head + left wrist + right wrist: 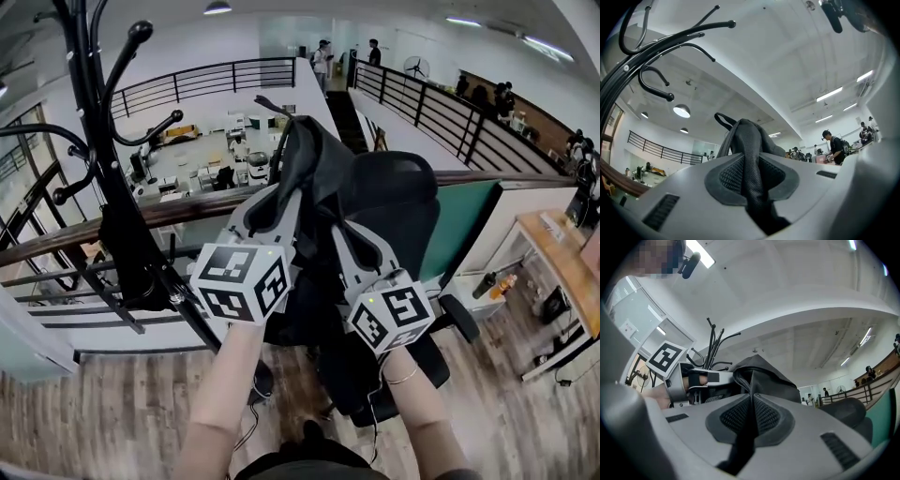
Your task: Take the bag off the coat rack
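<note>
In the head view a black bag [314, 155] hangs between my two grippers, free of the black coat rack [103, 159], which stands to its left. My left gripper [274, 199] is shut on a black webbing strap of the bag [749, 140], and the strap runs down between its jaws [750, 165]. The rack's curved hooks [670, 40] arch above and to the left of it. My right gripper [343, 234] is shut on a thin fold of the bag [764, 373], pinched between its pads [752, 412]. The left gripper [701, 378] and the rack [712, 345] appear beyond it.
A black office chair [408, 202] stands right behind the bag. A wooden handrail [56, 244] over black railings crosses behind the rack, with a drop to a lower floor beyond. A green partition [466, 225] and a wooden desk [562, 258] lie to the right. People stand far off.
</note>
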The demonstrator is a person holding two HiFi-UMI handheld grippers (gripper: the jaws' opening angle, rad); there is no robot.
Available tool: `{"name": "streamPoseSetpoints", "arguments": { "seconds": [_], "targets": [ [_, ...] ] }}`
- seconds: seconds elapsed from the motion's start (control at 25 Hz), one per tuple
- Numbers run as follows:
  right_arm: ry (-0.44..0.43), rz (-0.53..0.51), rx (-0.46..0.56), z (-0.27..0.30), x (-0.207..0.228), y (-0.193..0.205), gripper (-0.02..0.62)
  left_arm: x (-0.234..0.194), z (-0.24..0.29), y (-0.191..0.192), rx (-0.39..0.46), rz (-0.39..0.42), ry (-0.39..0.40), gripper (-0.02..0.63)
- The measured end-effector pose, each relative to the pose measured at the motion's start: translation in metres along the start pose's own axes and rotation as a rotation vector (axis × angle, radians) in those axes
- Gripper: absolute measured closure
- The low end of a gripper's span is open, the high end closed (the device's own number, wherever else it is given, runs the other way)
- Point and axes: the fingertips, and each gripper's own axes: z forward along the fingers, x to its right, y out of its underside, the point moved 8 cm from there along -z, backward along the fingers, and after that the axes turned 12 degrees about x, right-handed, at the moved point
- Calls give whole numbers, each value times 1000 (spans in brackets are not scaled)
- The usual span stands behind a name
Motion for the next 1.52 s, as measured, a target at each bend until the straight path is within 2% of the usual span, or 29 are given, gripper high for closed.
{"name": "streamPoseSetpoints", "arguments": {
  "seconds": [0.8, 1.16, 1.52],
  "targets": [
    [272, -40, -106, -127, -2, -14, 568, 95, -24, 51, -108, -162, 223, 529],
    [425, -57, -158, -190, 19, -11, 568, 146, -19, 96, -162, -252, 331, 528],
    [539, -39, -188, -246, 73, -4, 568, 208, 8, 150, -216, -301, 404, 529]
  ]
}}
